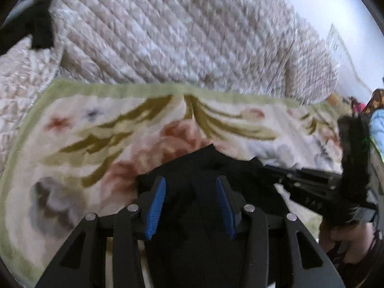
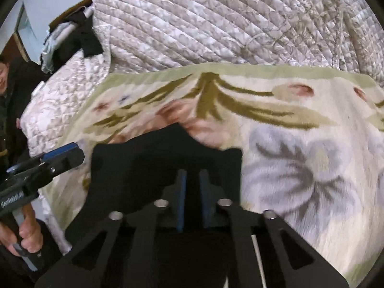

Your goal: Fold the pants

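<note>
The black pants [image 1: 204, 165] lie on a floral blanket [image 1: 100, 129]. My left gripper [image 1: 190, 187] is open, its blue pads [image 1: 157, 204] wide apart just above the black cloth, gripping nothing. In the right wrist view the pants [image 2: 144, 165] hang as a black sheet in front of the blanket [image 2: 300, 148]. My right gripper [image 2: 193, 180] is shut on the pants, pads [image 2: 182, 192] narrowly apart with cloth between them. The right gripper also shows in the left wrist view [image 1: 309, 182], and the left gripper shows in the right wrist view [image 2: 60, 153].
A quilted beige bedspread [image 1: 168, 31] lies beyond the blanket, also in the right wrist view [image 2: 216, 24]. Dark clothes [image 2: 79, 40] lie at its far left corner. A person [image 2: 9, 91] stands at the left. A white wall [image 1: 336, 7] is at the far right.
</note>
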